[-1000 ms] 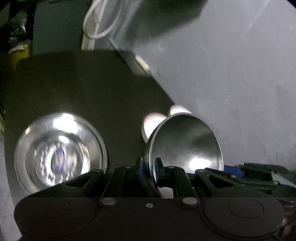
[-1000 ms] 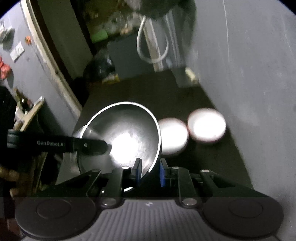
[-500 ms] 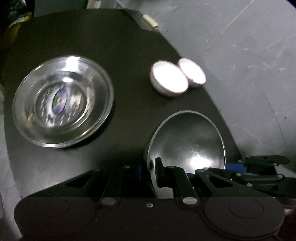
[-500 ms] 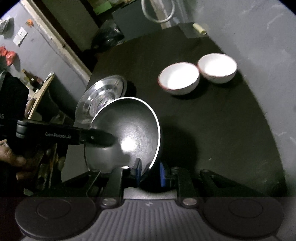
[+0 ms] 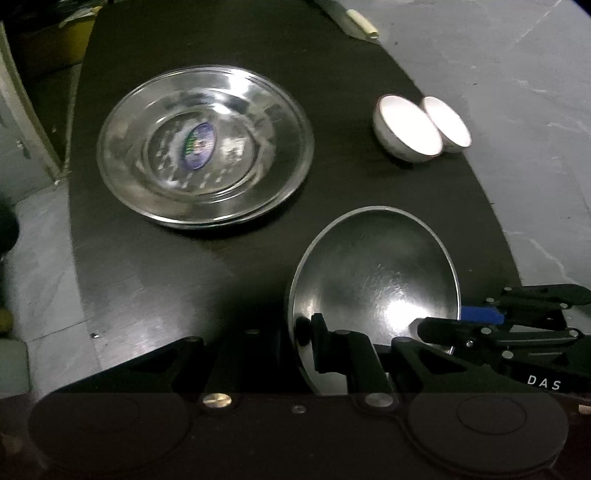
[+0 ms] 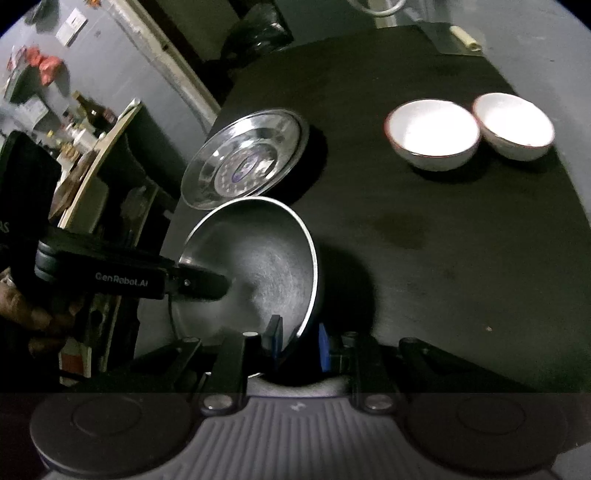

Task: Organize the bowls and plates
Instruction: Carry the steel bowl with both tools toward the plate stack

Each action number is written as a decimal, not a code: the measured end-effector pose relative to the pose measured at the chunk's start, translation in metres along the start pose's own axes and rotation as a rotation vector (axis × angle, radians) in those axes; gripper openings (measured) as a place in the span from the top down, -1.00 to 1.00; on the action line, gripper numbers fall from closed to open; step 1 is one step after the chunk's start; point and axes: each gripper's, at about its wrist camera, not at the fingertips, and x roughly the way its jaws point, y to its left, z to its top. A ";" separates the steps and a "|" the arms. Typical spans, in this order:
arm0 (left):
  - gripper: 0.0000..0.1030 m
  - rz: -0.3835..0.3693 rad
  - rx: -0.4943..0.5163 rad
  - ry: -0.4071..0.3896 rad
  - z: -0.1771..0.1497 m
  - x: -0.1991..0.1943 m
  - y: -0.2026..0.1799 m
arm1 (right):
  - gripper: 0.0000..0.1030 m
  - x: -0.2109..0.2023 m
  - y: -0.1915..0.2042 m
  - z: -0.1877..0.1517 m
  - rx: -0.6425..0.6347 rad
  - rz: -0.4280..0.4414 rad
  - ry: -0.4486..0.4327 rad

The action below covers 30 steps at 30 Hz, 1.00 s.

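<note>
A steel bowl (image 5: pixel 373 280) (image 6: pixel 258 266) is held over the near edge of the black table (image 5: pixel 184 258) by both grippers. My left gripper (image 5: pixel 299 332) is shut on its left rim. My right gripper (image 6: pixel 297 341) is shut on its right rim; its blue pad also shows in the left wrist view (image 5: pixel 480 314). A stack of steel plates (image 5: pixel 205 144) (image 6: pixel 245 158) with a sticker in the middle lies at the table's left. Two white bowls, one (image 5: pixel 406 127) (image 6: pixel 432 134) beside the other (image 5: pixel 448 123) (image 6: pixel 513 123), stand touching at the far right.
A pale small roll (image 5: pixel 364 24) (image 6: pixel 467 37) lies at the table's far edge by the grey wall. Left of the table is a doorway and a cluttered shelf (image 6: pixel 74 122). The table's edge curves close on the right.
Both grippers have tipped downward with the steel bowl, bringing the table top, plates and white bowls fully into view. The bowl has come lower, near the table's front.
</note>
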 end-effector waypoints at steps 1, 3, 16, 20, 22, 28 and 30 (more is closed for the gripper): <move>0.69 0.013 -0.001 0.007 -0.001 -0.001 0.001 | 0.56 0.002 0.002 0.001 -0.006 0.003 0.009; 0.61 0.034 0.011 0.024 -0.002 0.000 0.000 | 0.56 0.008 0.004 0.002 -0.018 0.008 0.035; 0.56 0.060 0.026 0.066 -0.001 0.006 -0.007 | 0.52 0.010 -0.003 0.002 0.022 0.043 0.059; 0.56 0.095 0.022 0.053 0.001 0.000 -0.004 | 0.41 0.005 -0.005 0.002 0.034 0.027 0.036; 0.56 0.119 0.034 0.044 0.002 -0.005 -0.005 | 0.38 0.003 -0.006 0.001 0.045 0.019 0.022; 0.48 0.197 0.121 -0.023 0.011 -0.027 -0.021 | 0.29 -0.015 -0.013 0.002 0.080 -0.020 -0.065; 0.20 0.190 0.133 -0.051 0.020 -0.031 -0.025 | 0.09 -0.020 -0.018 0.003 0.100 -0.041 -0.099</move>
